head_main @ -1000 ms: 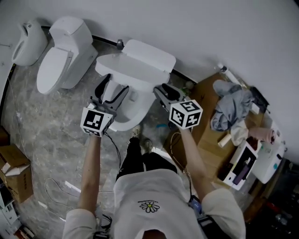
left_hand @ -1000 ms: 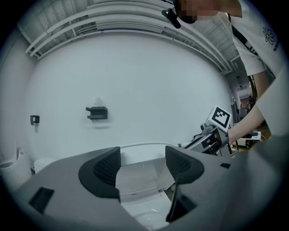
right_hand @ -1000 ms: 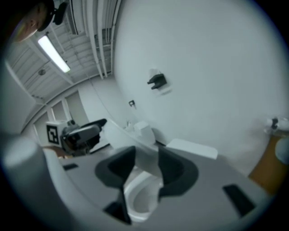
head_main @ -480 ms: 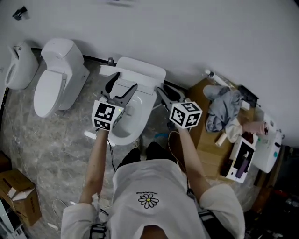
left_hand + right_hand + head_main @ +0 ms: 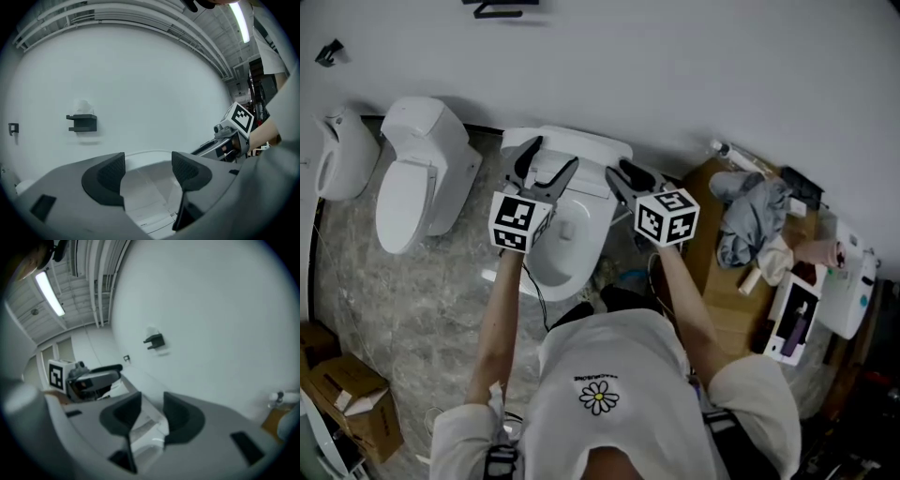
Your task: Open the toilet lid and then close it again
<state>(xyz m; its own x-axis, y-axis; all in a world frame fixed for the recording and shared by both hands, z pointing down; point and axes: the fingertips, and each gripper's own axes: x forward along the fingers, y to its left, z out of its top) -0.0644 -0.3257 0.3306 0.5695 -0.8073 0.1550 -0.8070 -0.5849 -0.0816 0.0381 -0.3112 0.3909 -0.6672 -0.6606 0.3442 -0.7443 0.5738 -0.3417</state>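
Observation:
The white toilet (image 5: 567,248) stands against the wall with its lid (image 5: 572,142) raised almost upright. My left gripper (image 5: 546,161) is at the lid's left part, open, its jaws standing wide around the lid (image 5: 145,187) without pressing on it. In the left gripper view the gap (image 5: 147,176) shows the lid's pale inner face. My right gripper (image 5: 623,173) is at the lid's right edge. Its jaws have just been closing a little, and the lid's edge (image 5: 147,425) sits between the pads, which appear to press on it, though the right gripper view is blurred.
A second toilet (image 5: 417,178) and another white fixture (image 5: 337,155) stand to the left. A wooden table (image 5: 717,272) with clothes (image 5: 755,220) is on the right. A cardboard box (image 5: 356,398) lies at lower left. A black shelf (image 5: 83,123) hangs on the wall.
Both grippers have risen and moved toward the wall. The lid has swung from half raised to nearly upright. The right jaws have narrowed slightly.

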